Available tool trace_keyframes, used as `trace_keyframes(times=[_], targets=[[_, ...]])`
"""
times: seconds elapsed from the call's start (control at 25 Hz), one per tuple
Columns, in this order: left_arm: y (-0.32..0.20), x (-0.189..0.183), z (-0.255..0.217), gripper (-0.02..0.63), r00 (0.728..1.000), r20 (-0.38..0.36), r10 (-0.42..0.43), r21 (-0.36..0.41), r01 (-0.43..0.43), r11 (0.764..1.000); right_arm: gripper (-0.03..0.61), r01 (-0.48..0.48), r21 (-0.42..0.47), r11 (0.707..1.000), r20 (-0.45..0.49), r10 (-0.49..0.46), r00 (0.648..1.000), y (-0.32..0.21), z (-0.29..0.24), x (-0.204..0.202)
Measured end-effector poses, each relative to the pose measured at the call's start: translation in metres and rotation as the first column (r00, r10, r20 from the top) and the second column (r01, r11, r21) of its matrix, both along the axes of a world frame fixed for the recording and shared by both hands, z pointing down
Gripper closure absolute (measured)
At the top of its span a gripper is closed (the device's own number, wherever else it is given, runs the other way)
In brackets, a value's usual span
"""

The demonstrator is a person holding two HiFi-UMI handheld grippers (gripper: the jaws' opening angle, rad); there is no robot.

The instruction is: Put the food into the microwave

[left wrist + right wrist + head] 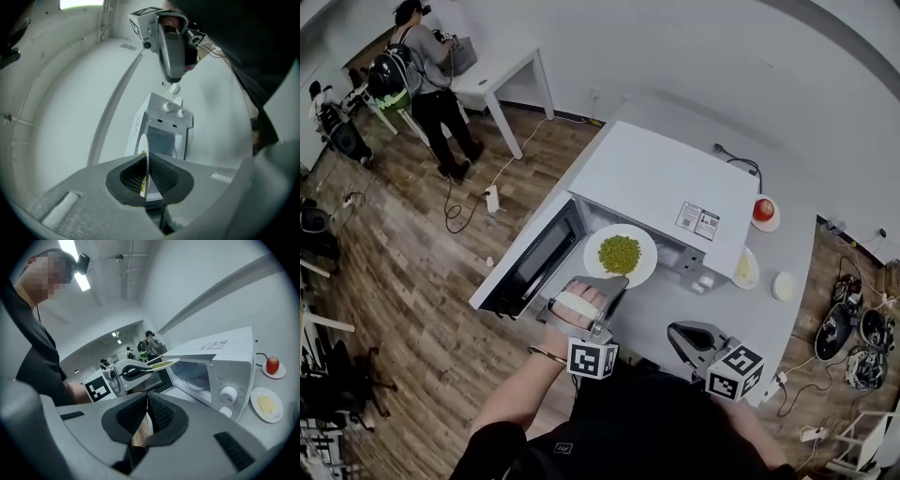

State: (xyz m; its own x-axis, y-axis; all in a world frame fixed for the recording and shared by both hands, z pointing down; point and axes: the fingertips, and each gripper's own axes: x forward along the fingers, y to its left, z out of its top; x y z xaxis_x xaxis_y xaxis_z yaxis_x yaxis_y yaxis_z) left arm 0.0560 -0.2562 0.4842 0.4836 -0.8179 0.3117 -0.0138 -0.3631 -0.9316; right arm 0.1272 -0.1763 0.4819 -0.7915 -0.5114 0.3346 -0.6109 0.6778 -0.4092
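A white plate of green peas [620, 255] hangs level in front of the open cavity of the white microwave [666, 178], whose door [534, 258] is swung out to the left. My left gripper [609, 281] is shut on the plate's near rim. In the left gripper view the plate [146, 154] stands edge-on between the pads of that gripper [146, 161], with the microwave [161, 136] beyond. My right gripper [680, 330] is held over the counter to the right, shut and empty. The right gripper view shows its jaws [147, 401] together, and the plate [161, 364] at the microwave [211, 366] opening.
On the grey counter [712, 309] right of the microwave are an apple on a small plate [763, 210], a plate with yellow food [745, 270] and a small white dish [783, 285]. A person [422, 75] stands at a table far left. Cables lie on the wooden floor.
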Motion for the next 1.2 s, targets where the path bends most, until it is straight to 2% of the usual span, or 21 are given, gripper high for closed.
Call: trace_keyframes(times=[0.2, 0.44, 0.68, 1.2], targets=[[0.005, 0.014, 0.02, 0.593, 0.999, -0.001, 0.035, -0.012, -0.035, 0.999, 0.563, -0.014, -0.018, 1.0, -0.038, 0.014, 0.999, 0.006, 0.005, 0.008], [-0.012, 0.03, 0.05, 0.592, 0.995, -0.027, 0.096, 0.039, -0.095, 0.995, 0.565, -0.068, -0.055, 0.996, -0.105, 0.062, 0.993, 0.011, 0.017, 0.022], [-0.051, 0.032, 0.102, 0.592, 0.994, 0.058, 0.094, 0.019, -0.096, 0.995, 0.565, -0.14, -0.131, 0.982, -0.135, 0.122, 0.983, 0.018, 0.037, 0.03], [-0.124, 0.028, 0.147, 0.592, 0.989, 0.11, 0.094, -0.022, -0.092, 0.995, 0.565, -0.261, -0.189, 0.947, -0.152, 0.235, 0.96, 0.008, 0.048, 0.028]])
